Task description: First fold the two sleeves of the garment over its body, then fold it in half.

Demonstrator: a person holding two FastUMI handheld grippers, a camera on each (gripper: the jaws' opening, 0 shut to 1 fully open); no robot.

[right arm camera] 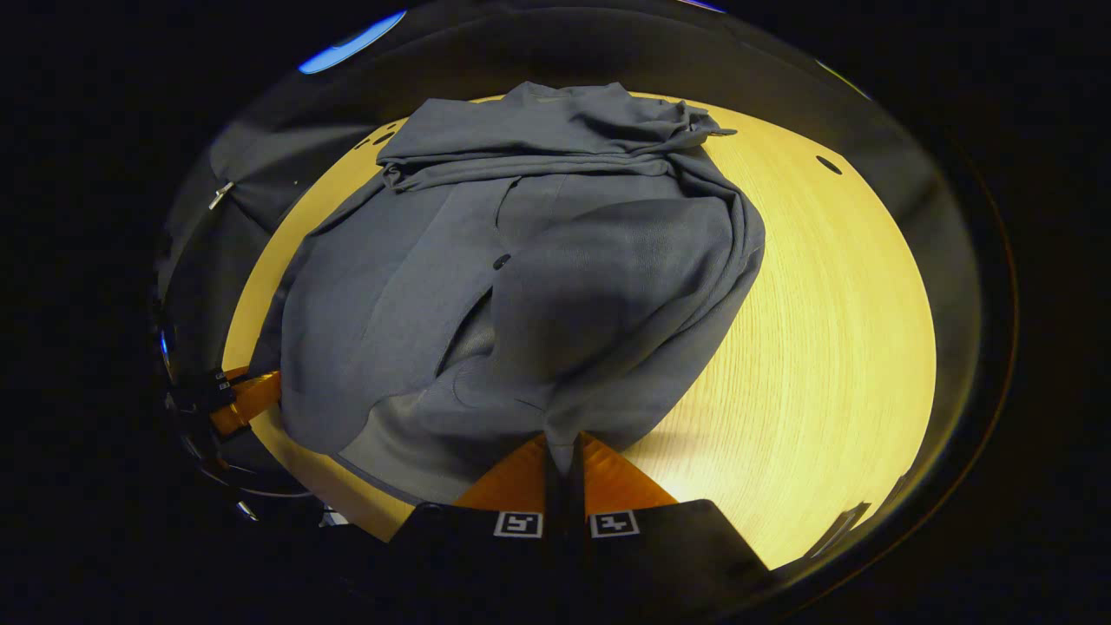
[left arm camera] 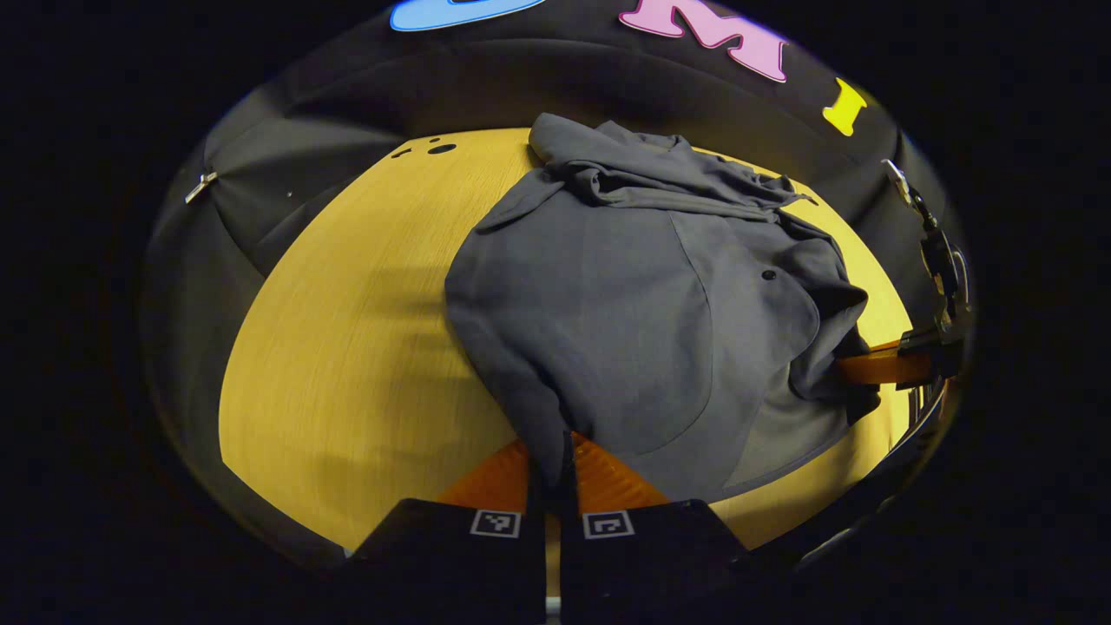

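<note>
Left gripper [left arm camera: 553, 464] and right gripper [right arm camera: 564, 456] each pinch the grey garment's [left arm camera: 625, 321] near hem (lifted off table [right arm camera: 825, 347]); uneven pull may skew the fold.

No readable text, brand or number.
The left gripper [left arm camera: 552, 473] and the right gripper [right arm camera: 564, 456] each carry 2 small square black-and-white coded markers near the finger bases; these are patterns, not words.

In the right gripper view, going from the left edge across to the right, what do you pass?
The other tool at the table's edge → the grey garment, its hem pinched by this view's own tool → bare wooden table.
</note>
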